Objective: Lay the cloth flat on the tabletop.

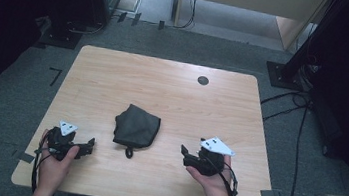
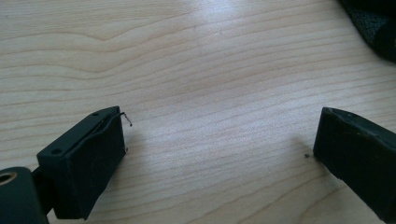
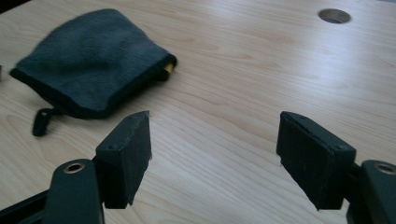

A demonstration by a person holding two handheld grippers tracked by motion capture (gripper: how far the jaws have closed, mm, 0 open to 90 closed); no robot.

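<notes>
A dark grey folded cloth (image 1: 136, 126) lies near the middle of the wooden table (image 1: 163, 91), with a small black loop at its near edge. In the right gripper view the cloth (image 3: 93, 60) lies to the upper left, a bit of yellow showing at its fold. My left gripper (image 1: 90, 145) rests low at the front left, open, with bare wood between its jaws (image 2: 219, 144). My right gripper (image 1: 183, 154) is at the front right, apart from the cloth, open with nothing between its jaws (image 3: 215, 154).
A round cable hole (image 1: 203, 80) sits near the table's far edge. Grey carpet surrounds the table, with black stands (image 1: 287, 66) and cables at the right and dark equipment at the far left. A corner of the cloth (image 2: 373, 23) shows in the left gripper view.
</notes>
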